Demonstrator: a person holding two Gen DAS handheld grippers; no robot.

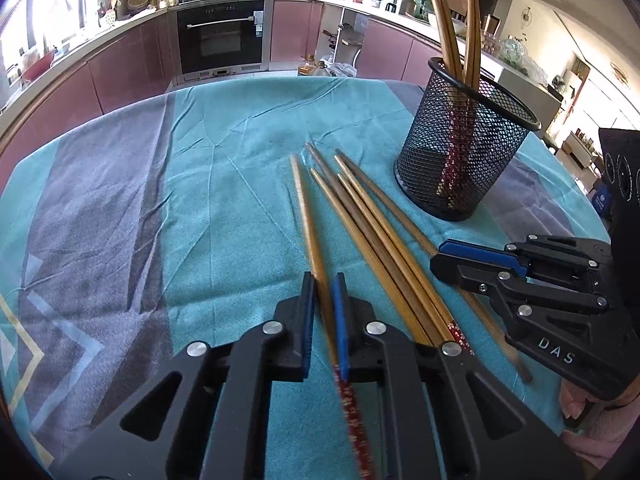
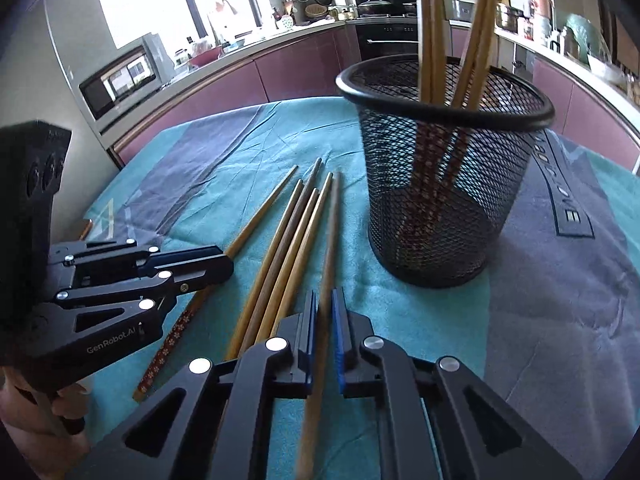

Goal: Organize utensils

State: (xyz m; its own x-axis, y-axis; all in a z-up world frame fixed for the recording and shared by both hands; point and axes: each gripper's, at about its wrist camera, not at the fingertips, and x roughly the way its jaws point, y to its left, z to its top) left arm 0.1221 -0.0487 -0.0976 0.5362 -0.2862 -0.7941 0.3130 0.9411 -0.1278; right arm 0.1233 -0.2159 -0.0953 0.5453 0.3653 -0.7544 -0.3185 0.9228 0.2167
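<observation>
Several wooden chopsticks (image 1: 372, 224) lie side by side on a teal cloth, also in the right wrist view (image 2: 288, 240). A black mesh cup (image 1: 464, 140) stands right of them with several chopsticks upright in it; it also shows in the right wrist view (image 2: 444, 168). My left gripper (image 1: 323, 284) is shut on the leftmost chopstick (image 1: 306, 208), which has a red patterned handle. My right gripper (image 2: 325, 300) is shut on the rightmost chopstick (image 2: 332, 232). Each gripper shows in the other's view, left (image 2: 224, 260) and right (image 1: 440, 256).
The teal and grey tablecloth (image 1: 160, 200) covers a round table. A kitchen counter with an oven (image 1: 222, 36) runs behind it. A microwave (image 2: 120, 80) stands at the far left in the right wrist view.
</observation>
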